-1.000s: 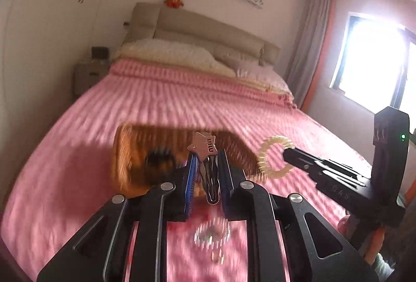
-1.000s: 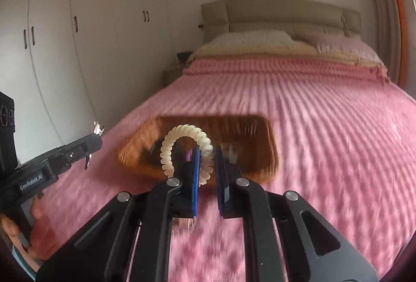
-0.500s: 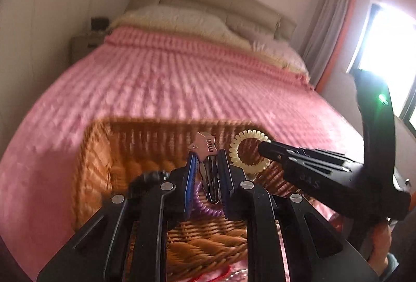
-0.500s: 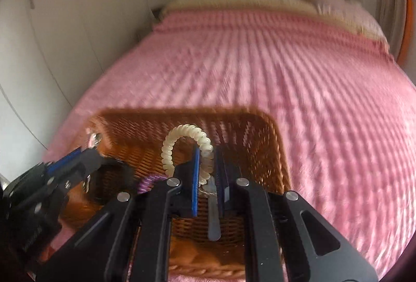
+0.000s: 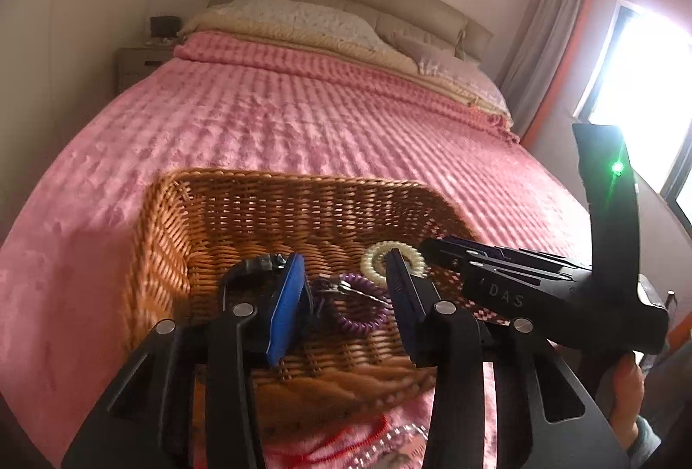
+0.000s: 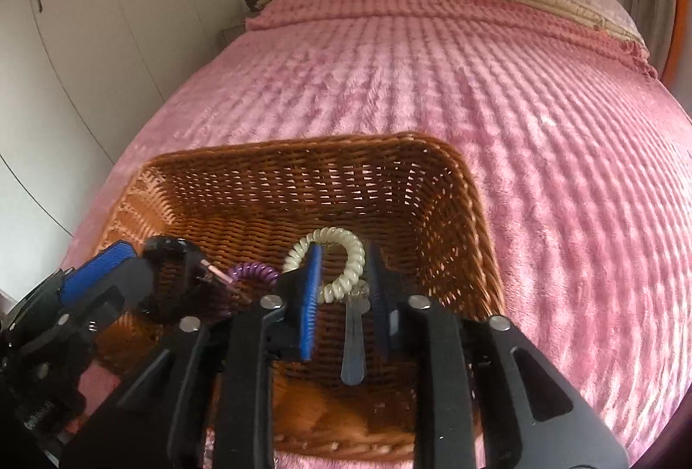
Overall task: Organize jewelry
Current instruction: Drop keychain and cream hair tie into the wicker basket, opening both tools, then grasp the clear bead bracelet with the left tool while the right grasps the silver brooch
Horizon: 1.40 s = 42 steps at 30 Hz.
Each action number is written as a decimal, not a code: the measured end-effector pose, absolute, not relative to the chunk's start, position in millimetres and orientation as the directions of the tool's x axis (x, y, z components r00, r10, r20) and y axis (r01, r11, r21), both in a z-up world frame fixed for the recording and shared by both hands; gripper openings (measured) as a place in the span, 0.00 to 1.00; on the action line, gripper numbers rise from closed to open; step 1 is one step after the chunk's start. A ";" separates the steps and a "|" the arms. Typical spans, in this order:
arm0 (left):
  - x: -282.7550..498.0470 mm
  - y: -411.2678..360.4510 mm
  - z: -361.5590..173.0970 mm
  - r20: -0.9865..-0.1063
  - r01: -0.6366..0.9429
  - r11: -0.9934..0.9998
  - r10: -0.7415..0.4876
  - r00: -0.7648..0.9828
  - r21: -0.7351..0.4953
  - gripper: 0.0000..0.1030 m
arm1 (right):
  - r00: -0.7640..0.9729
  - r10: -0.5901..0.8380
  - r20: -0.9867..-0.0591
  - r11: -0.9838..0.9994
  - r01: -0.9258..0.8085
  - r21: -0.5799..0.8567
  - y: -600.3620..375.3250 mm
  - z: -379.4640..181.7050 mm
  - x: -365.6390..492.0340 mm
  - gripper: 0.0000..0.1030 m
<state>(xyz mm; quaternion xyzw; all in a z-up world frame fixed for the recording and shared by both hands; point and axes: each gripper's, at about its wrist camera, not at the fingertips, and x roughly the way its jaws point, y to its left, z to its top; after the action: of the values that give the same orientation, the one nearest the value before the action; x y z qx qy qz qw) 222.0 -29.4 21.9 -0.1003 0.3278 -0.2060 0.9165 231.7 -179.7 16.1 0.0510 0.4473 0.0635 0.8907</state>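
Pointing steeply down into a wicker basket (image 6: 450, 183) on the pink bed (image 6: 519, 88), the right hand-held gripper (image 6: 341, 274) is just opening, its pads flanking a cream coil hair tie (image 6: 350, 252) without pressing it. The left hand-held gripper (image 5: 346, 291), tilting down beside it, is also opening, empty. A purple coil tie (image 5: 359, 313), a black band (image 5: 255, 265) and a hair clip (image 6: 352, 343) are lying inside the basket.

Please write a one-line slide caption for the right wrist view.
Right tongs, just opening, release a cream spiral hair tie into the wicker basket on the pink bedspread.
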 end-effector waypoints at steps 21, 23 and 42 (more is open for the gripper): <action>45.0 -0.9 33.4 -0.485 0.375 0.871 -0.488 0.726 -0.316 0.42 | 0.681 0.176 -0.710 0.984 -0.144 0.106 -171.4 41.9 24.4 0.52; 39.1 0.5 26.7 -0.493 0.372 0.870 -0.491 0.718 -0.324 0.42 | 0.663 0.179 -0.727 0.983 -0.144 0.110 -171.9 30.2 14.7 0.52; 131.4 -15.9 -39.1 -0.694 0.320 0.853 -0.522 0.496 -0.412 0.23 | 0.585 0.233 -0.777 0.972 -0.119 0.202 -190.1 -26.9 -2.8 0.42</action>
<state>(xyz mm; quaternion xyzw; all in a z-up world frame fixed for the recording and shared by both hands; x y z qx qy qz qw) 131.4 -15.9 -39.1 -0.1150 0.4377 -0.2457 0.8572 -2.8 -190.1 -26.9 0.0641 0.4444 0.0990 0.8880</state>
